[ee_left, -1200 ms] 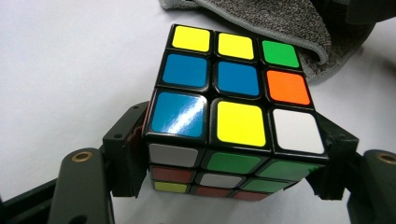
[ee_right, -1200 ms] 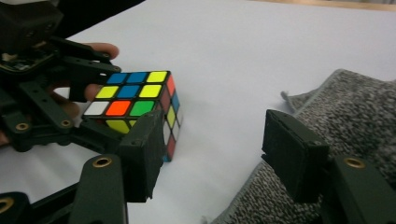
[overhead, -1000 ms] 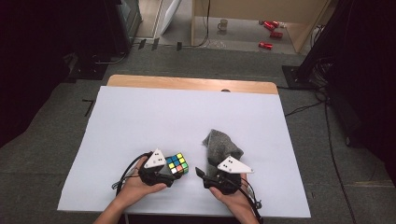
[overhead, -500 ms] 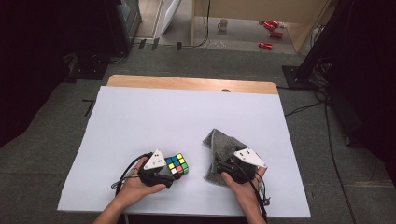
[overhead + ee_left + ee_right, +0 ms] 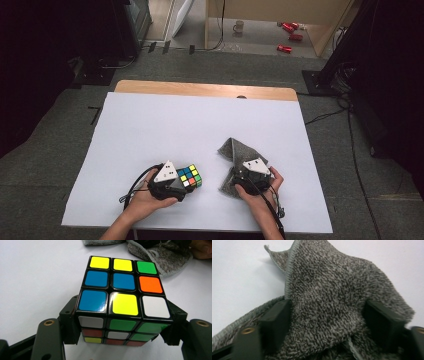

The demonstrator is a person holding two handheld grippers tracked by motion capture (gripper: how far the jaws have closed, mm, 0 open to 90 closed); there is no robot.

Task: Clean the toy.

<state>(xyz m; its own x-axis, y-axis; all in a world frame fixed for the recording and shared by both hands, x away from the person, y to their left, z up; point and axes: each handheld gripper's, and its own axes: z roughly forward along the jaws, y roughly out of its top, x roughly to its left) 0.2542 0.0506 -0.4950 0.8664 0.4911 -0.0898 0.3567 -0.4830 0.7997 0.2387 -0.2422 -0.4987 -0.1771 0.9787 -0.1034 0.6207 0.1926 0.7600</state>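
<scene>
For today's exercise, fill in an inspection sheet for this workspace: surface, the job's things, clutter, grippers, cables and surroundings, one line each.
Surface: white sheet over a wooden table.
Job's things: multicoloured puzzle cube; grey fluffy towelling cloth, bunched up on the sheet.
Clutter: nothing seen on the sheet.
Grippers: left gripper shut on the cube's sides; right gripper has just been closing, jaws either side of a fold of cloth, grip not clear.
Cables: black cables trail from both grippers.
Surroundings: grey floor, a mug, red cans, dark stands.
</scene>
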